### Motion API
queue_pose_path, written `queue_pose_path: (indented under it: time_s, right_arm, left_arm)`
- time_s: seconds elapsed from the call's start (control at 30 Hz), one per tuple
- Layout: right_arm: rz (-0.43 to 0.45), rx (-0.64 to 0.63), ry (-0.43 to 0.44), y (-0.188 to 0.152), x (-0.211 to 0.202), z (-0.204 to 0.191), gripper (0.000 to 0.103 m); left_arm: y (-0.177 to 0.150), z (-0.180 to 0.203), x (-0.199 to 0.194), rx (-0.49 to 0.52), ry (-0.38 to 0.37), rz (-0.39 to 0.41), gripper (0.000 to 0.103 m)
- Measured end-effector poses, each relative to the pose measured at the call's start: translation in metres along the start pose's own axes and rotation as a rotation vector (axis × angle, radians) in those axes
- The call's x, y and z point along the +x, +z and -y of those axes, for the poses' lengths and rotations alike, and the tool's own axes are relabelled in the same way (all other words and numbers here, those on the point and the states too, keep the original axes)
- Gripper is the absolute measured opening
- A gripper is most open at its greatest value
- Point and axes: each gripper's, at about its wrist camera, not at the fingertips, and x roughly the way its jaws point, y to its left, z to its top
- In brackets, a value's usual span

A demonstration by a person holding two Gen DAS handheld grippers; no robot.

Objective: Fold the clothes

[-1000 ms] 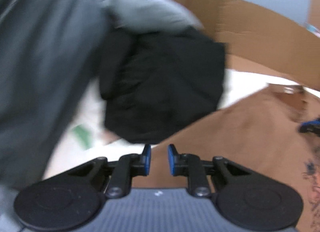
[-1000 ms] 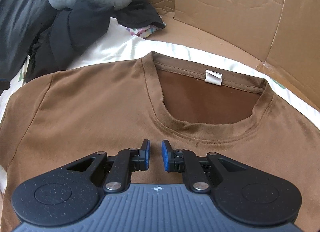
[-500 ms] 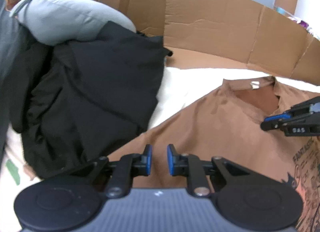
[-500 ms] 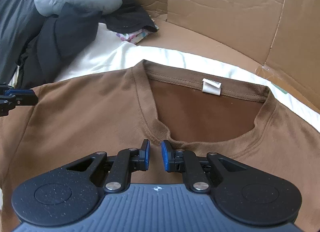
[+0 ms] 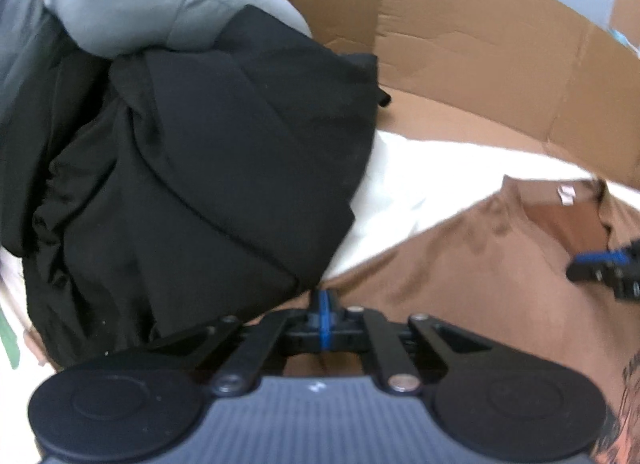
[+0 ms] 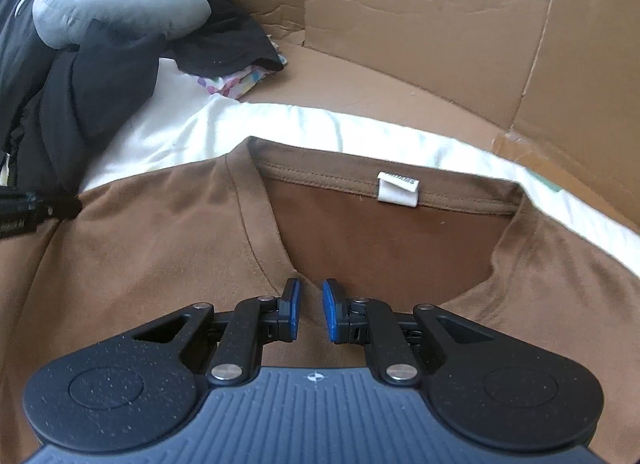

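Brown T-shirt (image 6: 168,264) lies flat, front up, on a white sheet (image 6: 320,124), neck opening facing the cardboard wall (image 6: 420,16). White neck label (image 6: 398,188) shows inside the back collar. All places below are relative to the shirt.

Left gripper (image 5: 325,296): blue pads pressed together, no gap between them. It sits at the shirt's shoulder edge, right where the brown cloth meets the sheet and the black clothes. Whether any brown cloth is pinched between the pads I cannot tell; the tips are blurred and partly hidden by the black fabric. In the right wrist view the same gripper (image 6: 76,206) shows as a black tip touching the shirt's shoulder at the far left edge.

Right gripper (image 6: 311,304): jaws parted a little, nothing between the pads. It hovers over the front of the collar, tips just short of the neckline's lowest dip. In the left wrist view it (image 5: 576,266) shows at the right edge, over the shirt near the collar.

Black clothes (image 5: 200,184) are heaped beside the shirt's shoulder, partly on the sheet. A gray neck pillow (image 5: 160,4) rests on top of that heap, well apart from the shirt. A bit of patterned cloth (image 6: 236,82) pokes out under the black heap, past the collar side. Printed graphic (image 5: 624,404) is partly visible on the shirt's chest, lower right in the left wrist view.
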Motion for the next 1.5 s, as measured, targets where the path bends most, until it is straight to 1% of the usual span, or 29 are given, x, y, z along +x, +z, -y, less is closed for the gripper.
queue_pose_path:
  time_s: [0.1, 0.17, 0.2, 0.27, 0.3, 0.4, 0.53, 0.73, 0.83, 0.93, 1.03, 1.1, 1.13, 1.2, 1.33, 1.4, 1.5]
  right_arm:
    - [0.017, -0.032, 0.002, -0.003, -0.014, -0.005, 0.019]
    - [0.029, -0.049, 0.017, -0.005, -0.024, -0.006, 0.02]
    - [0.032, -0.063, 0.024, -0.005, -0.028, -0.007, 0.021]
    - [0.032, -0.08, 0.046, -0.008, -0.034, -0.007, 0.026]
    - [0.025, -0.082, 0.05, -0.009, -0.036, -0.006, 0.026]
    - [0.014, -0.087, 0.054, -0.014, -0.045, -0.004, 0.026]
    - [0.012, -0.122, 0.07, -0.025, -0.063, -0.003, 0.026]
    - [-0.025, -0.147, 0.089, -0.051, -0.086, 0.006, 0.026]
    - [-0.043, -0.145, 0.098, -0.064, -0.103, 0.019, 0.026]
    - [-0.069, -0.121, 0.09, -0.076, -0.118, 0.037, 0.026]
    - [-0.086, -0.099, 0.073, -0.081, -0.135, 0.054, 0.026]
    - [-0.081, -0.08, 0.062, -0.085, -0.15, 0.068, 0.026]
    - [-0.081, -0.075, 0.053, -0.087, -0.157, 0.075, 0.026]
    - [-0.081, -0.064, 0.037, -0.093, -0.172, 0.088, 0.026]
    - [-0.096, -0.035, 0.0, -0.112, -0.201, 0.116, 0.026]
    - [-0.099, -0.003, -0.024, -0.127, -0.217, 0.131, 0.026]
    - [-0.103, 0.069, -0.06, -0.153, -0.238, 0.156, 0.026]
  left_arm:
    - [0.006, -0.002, -0.008, -0.01, -0.01, 0.01, 0.003]
    - [0.007, -0.004, -0.019, -0.009, -0.028, 0.014, 0.007]
    - [0.006, -0.005, -0.025, -0.006, -0.034, 0.016, 0.009]
    - [0.001, -0.005, -0.036, 0.017, -0.026, 0.019, 0.009]
    - [-0.003, -0.005, -0.042, 0.023, -0.021, 0.019, 0.009]
    - [-0.016, -0.01, -0.06, -0.011, -0.03, 0.011, 0.009]
    - [-0.038, -0.015, -0.083, -0.022, -0.018, -0.005, 0.009]
    - [-0.087, -0.022, -0.12, -0.109, 0.02, -0.027, 0.009]
    - [-0.111, -0.02, -0.136, -0.141, 0.028, -0.038, 0.009]
    - [-0.13, -0.017, -0.143, -0.171, 0.015, -0.064, 0.009]
    - [-0.145, -0.019, -0.144, -0.244, 0.0, -0.089, 0.009]
    - [-0.155, -0.016, -0.145, -0.265, 0.003, -0.1, 0.009]
    - [-0.159, -0.015, -0.145, -0.277, -0.009, -0.106, 0.009]
    - [-0.167, -0.009, -0.145, -0.284, -0.025, -0.11, 0.009]
    - [-0.178, -0.003, -0.144, -0.303, -0.021, -0.118, 0.009]
    - [-0.183, -0.001, -0.142, -0.314, -0.021, -0.121, 0.009]
    - [-0.192, 0.006, -0.143, -0.291, -0.019, -0.123, 0.009]
